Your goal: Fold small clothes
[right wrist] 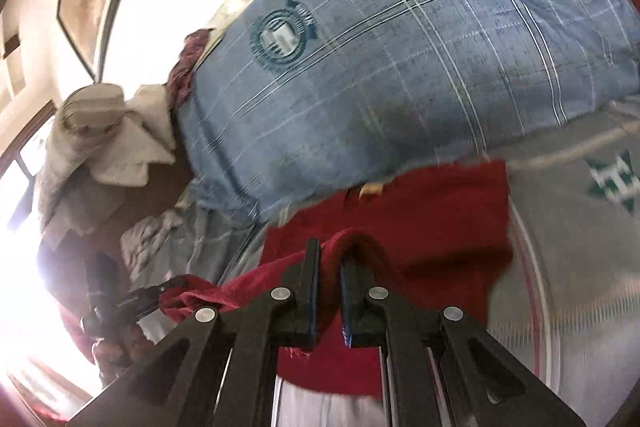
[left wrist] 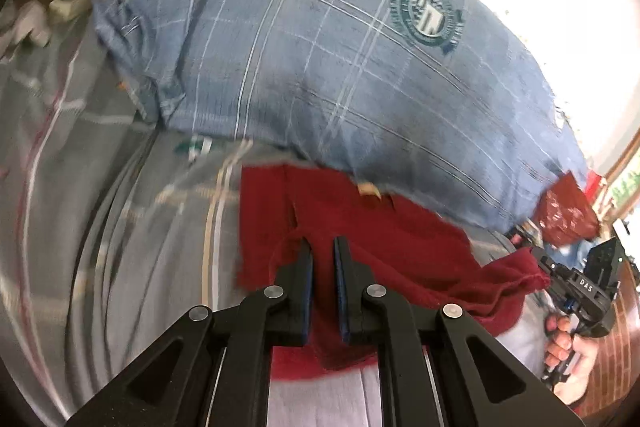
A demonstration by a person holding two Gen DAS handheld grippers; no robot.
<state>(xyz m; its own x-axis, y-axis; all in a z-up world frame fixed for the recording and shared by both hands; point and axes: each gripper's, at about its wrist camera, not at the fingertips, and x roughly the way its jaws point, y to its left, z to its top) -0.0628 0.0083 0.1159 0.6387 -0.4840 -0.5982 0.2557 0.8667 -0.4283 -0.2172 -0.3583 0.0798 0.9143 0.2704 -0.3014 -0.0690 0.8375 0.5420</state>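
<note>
A small dark red garment [left wrist: 360, 227] lies on the grey striped bed sheet [left wrist: 120, 227], its far edge tucked under a blue plaid pillow. My left gripper [left wrist: 322, 247] is shut on a fold of the red cloth and lifts it. My right gripper [right wrist: 330, 251] is shut on the other raised corner of the same garment [right wrist: 420, 219]. Each gripper shows in the other's view: the right one [left wrist: 552, 267] at far right, the left one [right wrist: 160, 293] at lower left, both pinching red cloth.
A large blue plaid pillow [left wrist: 320, 47] with a round green crest fills the space behind the garment. Crumpled white and grey cloths [right wrist: 108, 135] sit piled at the left in the right wrist view. A red patterned cloth [left wrist: 568, 211] lies beside the pillow.
</note>
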